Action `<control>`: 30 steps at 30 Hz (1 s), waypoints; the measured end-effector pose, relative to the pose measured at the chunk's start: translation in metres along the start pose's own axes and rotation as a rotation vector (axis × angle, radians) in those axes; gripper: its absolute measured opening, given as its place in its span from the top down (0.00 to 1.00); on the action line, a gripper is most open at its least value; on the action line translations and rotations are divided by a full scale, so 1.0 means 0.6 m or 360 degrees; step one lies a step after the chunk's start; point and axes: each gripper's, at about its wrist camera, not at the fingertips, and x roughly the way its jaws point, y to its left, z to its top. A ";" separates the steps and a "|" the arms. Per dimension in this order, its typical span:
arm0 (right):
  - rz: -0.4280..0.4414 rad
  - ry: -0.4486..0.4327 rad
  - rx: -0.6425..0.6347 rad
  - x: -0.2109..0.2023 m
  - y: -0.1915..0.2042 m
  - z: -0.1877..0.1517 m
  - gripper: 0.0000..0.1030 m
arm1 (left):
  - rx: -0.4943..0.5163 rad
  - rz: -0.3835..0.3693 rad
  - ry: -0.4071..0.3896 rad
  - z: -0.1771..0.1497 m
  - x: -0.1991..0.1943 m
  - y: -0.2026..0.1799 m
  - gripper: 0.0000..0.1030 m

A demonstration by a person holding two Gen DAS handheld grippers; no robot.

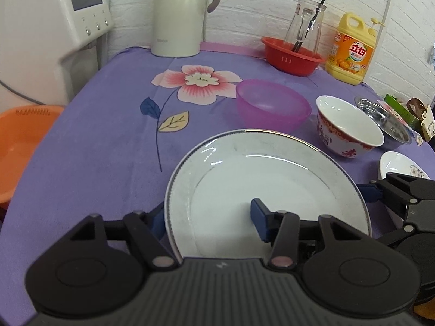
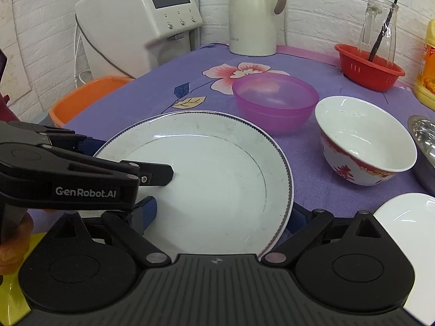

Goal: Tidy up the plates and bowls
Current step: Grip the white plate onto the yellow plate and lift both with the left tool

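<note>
**Both grippers at the big white plate**

We see the large white plate (image 1: 272, 190) on the purple floral tablecloth (image 1: 95, 135), nearest to us, in front of the bowls. Left gripper (image 1: 209, 217) has its fingers spread wide across the plate's left rim: one blue pad (image 1: 258, 217) over the plate's well, the other outside the edge. We can't tell if they press the rim. Right gripper (image 2: 220, 214) likewise straddles the right rim, fingers wide apart, inner pad (image 2: 148, 212) over the plate, outer one past the edge; real contact unclear.

Behind the plate: translucent pink bowl (image 1: 272, 106), then the red-patterned white bowl (image 1: 350, 127) just right of it, upright. A steel bowl (image 1: 386, 119) sits beside that one, and a small white dish (image 1: 399, 165) near the right edge.

At the back: cream thermos jug (image 1: 182, 16), red basket (image 1: 293, 57) holding a glass carafe (image 1: 307, 24), yellow detergent bottle (image 1: 350, 51). Orange basin (image 1: 21, 146) off the table's left side.
</note>
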 end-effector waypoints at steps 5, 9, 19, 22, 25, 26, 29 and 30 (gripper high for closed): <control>-0.0029 -0.0044 0.0040 -0.020 0.005 0.010 0.00 | -0.0007 0.0007 -0.0067 0.015 -0.023 -0.008 0.51; -0.0028 -0.0103 0.0062 -0.052 0.011 0.013 0.00 | 0.0003 -0.0005 -0.0116 0.017 -0.055 -0.015 0.51; 0.0007 -0.0157 0.0062 -0.137 0.065 -0.038 0.00 | -0.0015 0.0031 -0.0181 -0.054 -0.155 -0.033 0.52; 0.0032 -0.0144 0.0082 -0.158 0.086 -0.073 0.00 | -0.0030 0.0046 -0.0181 -0.090 -0.182 -0.036 0.52; 0.0055 -0.0123 0.0106 -0.173 0.103 -0.101 0.00 | -0.0031 0.0078 -0.0176 -0.127 -0.205 -0.042 0.52; 0.0064 -0.0114 0.0110 -0.177 0.108 -0.111 0.00 | -0.0031 0.0088 -0.0169 -0.139 -0.211 -0.042 0.52; 0.0074 -0.0101 0.0121 -0.188 0.124 -0.138 0.00 | -0.0044 0.0096 -0.0146 -0.169 -0.220 -0.041 0.52; 0.0067 -0.0103 0.0119 -0.189 0.128 -0.144 0.00 | -0.0047 0.0095 -0.0137 -0.176 -0.221 -0.040 0.52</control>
